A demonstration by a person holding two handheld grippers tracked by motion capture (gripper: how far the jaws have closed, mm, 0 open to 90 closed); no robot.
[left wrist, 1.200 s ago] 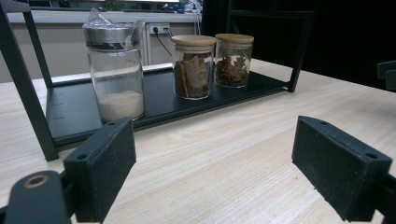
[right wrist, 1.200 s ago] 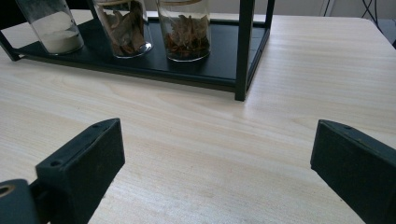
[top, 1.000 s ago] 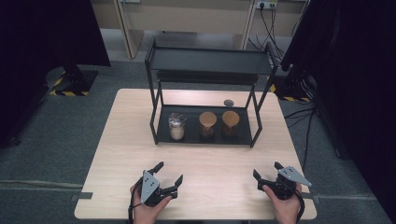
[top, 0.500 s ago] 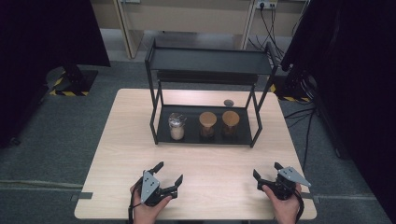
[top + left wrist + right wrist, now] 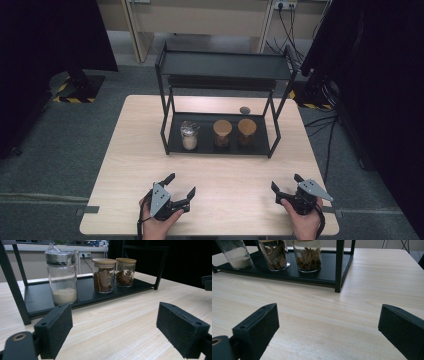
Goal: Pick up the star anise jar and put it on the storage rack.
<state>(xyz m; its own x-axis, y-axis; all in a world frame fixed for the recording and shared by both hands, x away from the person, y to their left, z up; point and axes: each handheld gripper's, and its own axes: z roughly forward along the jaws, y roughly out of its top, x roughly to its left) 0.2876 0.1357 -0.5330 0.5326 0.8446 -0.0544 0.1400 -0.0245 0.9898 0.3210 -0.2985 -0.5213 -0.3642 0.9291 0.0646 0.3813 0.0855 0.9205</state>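
three jars (image 5: 221,133), one rack (image 5: 224,65), perhaps one lid (image 5: 244,109)

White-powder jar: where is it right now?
In the high view, the white-powder jar stands at the left end of the rack's bottom shelf, beside the middle jar.

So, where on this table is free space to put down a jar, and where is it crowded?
The widest bare patch is the wooden table between the rack's bottom shelf and the left gripper and right gripper. The strips left and right of the rack are bare too. On the shelf, the three jars crowd the middle; only narrow ends remain.
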